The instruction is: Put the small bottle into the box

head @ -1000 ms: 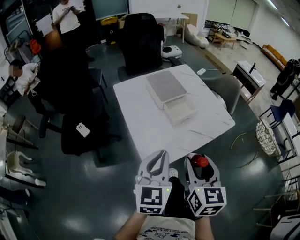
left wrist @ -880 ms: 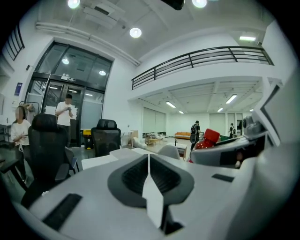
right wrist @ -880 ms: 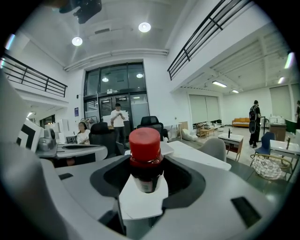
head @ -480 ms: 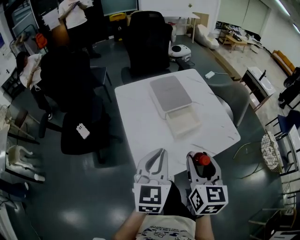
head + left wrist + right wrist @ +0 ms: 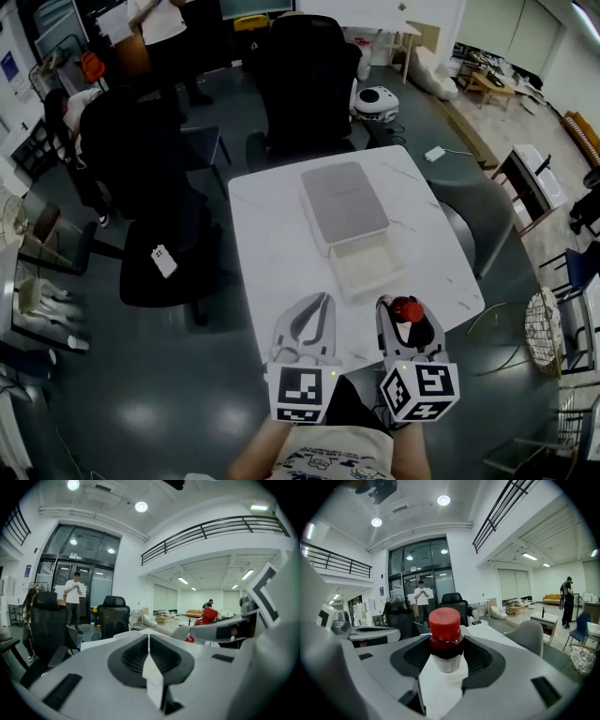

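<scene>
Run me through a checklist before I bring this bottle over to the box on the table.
1. Hold of right gripper on small bottle: ok, clamped.
2. Bottle upright, red cap on: ok.
3. Is the box open on the table: ok.
4. Is the left gripper shut with nothing in it: ok.
5. Bottle above the box: not ok, both grippers are at the table's near edge.
6. Box free of other things inside: cannot tell.

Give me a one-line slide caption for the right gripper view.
Right gripper holds the small red-capped bottle upright between its jaws, white table ahead.
</scene>
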A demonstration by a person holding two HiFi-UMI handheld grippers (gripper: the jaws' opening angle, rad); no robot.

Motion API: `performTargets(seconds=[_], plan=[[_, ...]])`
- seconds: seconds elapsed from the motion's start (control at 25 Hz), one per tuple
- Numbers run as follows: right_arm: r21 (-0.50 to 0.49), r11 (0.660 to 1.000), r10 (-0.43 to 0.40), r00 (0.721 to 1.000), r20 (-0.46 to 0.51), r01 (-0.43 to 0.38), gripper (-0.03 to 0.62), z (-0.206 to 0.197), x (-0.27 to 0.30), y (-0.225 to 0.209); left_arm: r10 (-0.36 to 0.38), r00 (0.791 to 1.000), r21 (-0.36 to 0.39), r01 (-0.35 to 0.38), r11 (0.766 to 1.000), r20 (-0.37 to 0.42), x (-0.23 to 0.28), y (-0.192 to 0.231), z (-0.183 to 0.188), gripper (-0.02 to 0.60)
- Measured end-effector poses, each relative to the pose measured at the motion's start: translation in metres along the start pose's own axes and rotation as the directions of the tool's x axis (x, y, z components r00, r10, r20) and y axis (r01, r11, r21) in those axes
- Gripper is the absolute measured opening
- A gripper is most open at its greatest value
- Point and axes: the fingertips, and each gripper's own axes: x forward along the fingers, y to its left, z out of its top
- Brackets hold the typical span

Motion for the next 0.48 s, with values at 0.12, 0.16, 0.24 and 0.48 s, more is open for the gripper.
performTargets(seconds=[0.12, 0.16, 0.24, 0.48], plan=[[-0.003, 1.000, 0.022, 1.000, -0.012, -0.022, 0.229, 0.004, 0.020, -0.009, 0.015, 1.000, -0.003, -0.015, 1.000, -0.011, 0.020, 0.002, 0.001, 0.020], [-0.005, 1.000, 0.031, 0.999, -0.017, -0.031, 0.229, 0.004, 0.028, -0.011, 0.020, 1.000, -0.004, -0.020, 1.000, -0.015, 0.027, 0.003, 0.001, 0.020], [-0.010, 0.999, 0.047, 0.998, -0.029, -0.047, 0.229, 0.005, 0.042, -0.016, 0.031, 0.999, -0.009, -0.032, 0.999, -0.024, 0.041, 0.006, 0.000, 0.020], [-0.014, 0.996, 0.084, 0.993, -0.084, -0.086, 0.229, -0.001, 0.081, -0.030, 0.062, 0.996, -0.020, -0.063, 0.998, -0.058, 0.073, 0.013, -0.004, 0.020]])
